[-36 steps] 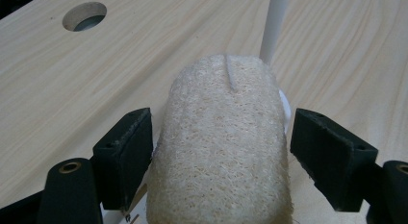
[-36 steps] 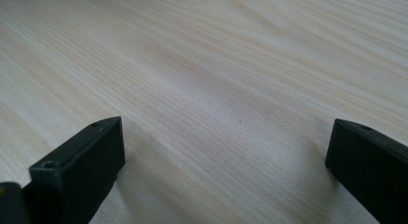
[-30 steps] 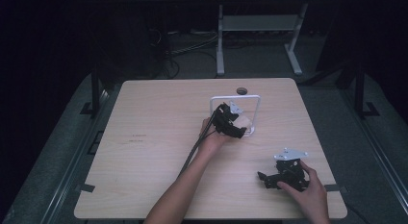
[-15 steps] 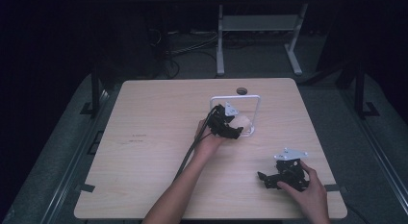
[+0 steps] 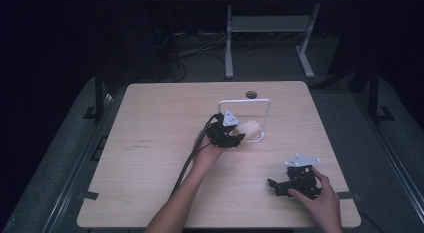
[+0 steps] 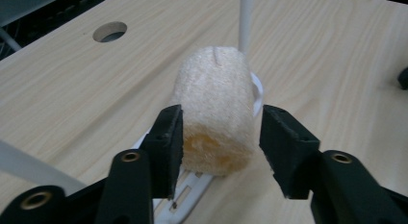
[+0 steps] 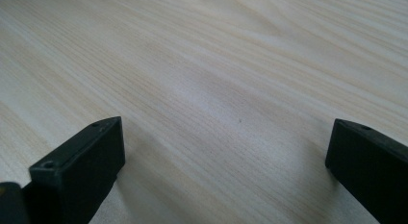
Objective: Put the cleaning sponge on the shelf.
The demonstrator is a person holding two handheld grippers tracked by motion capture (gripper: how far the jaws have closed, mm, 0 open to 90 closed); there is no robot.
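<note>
A beige, rough sponge roll (image 6: 216, 118) lies on the base of a white wire stand (image 5: 268, 118), right of the table's middle. My left gripper (image 5: 241, 136) reaches it from the near left. Its jaws have just been closing and the roll (image 5: 249, 128) lies between them. In the left gripper view the left pad (image 6: 168, 137) touches the roll, and a thin gap shows at the right pad (image 6: 284, 142). My right gripper (image 5: 276, 186) rests in a hand at the near right of the table. It stands wide open (image 7: 226, 152) over bare wood.
The light wooden table (image 5: 150, 158) has a round hole (image 5: 251, 95) near its far edge, just behind the stand. The stand's thin white post (image 6: 246, 22) rises right behind the roll. Dark floor, cables and a metal frame lie beyond the table.
My left gripper has shifted a little to the left and toward the person, and more of the roll shows beside it. The right hand has stayed put.
</note>
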